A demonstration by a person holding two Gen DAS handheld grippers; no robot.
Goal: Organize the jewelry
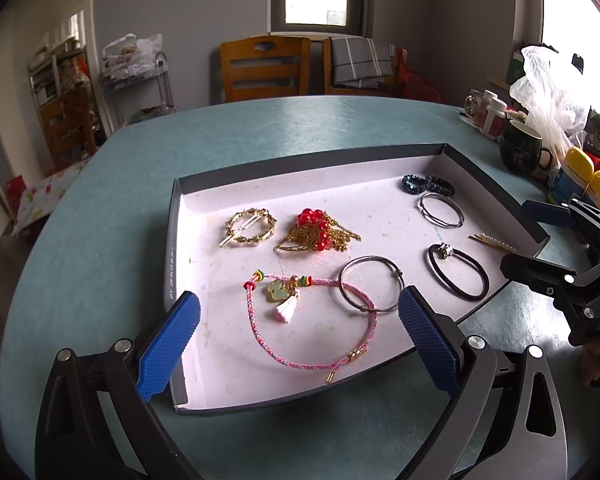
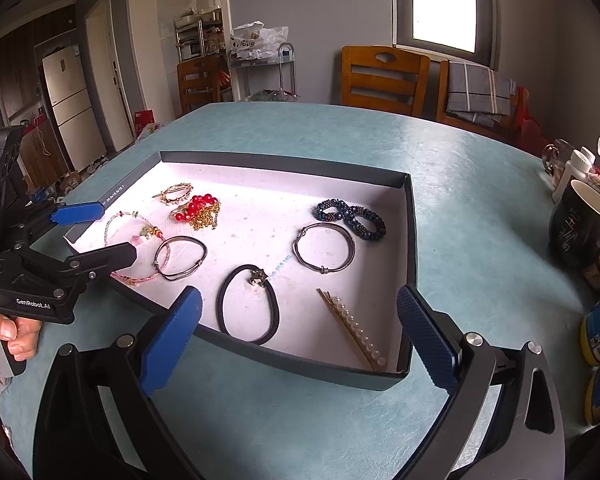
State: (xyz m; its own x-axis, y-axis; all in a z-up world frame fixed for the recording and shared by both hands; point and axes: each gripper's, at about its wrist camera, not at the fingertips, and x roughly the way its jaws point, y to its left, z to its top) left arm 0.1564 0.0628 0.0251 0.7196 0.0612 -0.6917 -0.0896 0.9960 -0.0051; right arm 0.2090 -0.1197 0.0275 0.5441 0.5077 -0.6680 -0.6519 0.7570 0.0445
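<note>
A shallow dark tray (image 1: 300, 168) with a white floor lies on the teal table. In it are a gold hair clip (image 1: 251, 227), red beads on a gold chain (image 1: 320, 232), a pink braided bracelet (image 1: 300, 320), a silver bangle (image 1: 370, 284), a black hair tie (image 2: 248, 304), thin grey hair ties (image 2: 324, 246), a dark blue beaded band (image 2: 350, 216) and a pearl hairpin (image 2: 354, 326). My left gripper (image 1: 299, 300) hovers open over the pink bracelet at the tray's near left corner. My right gripper (image 2: 298, 296) stands open above the tray's near edge, over the black hair tie, holding nothing.
A dark mug (image 2: 580, 224), small bottles (image 1: 494, 116), a plastic bag (image 1: 548, 92) and yellow-lidded containers (image 1: 588, 176) crowd the table's right edge. Wooden chairs (image 1: 266, 68) stand behind the table. A hand (image 2: 8, 328) grips the left gripper's handle.
</note>
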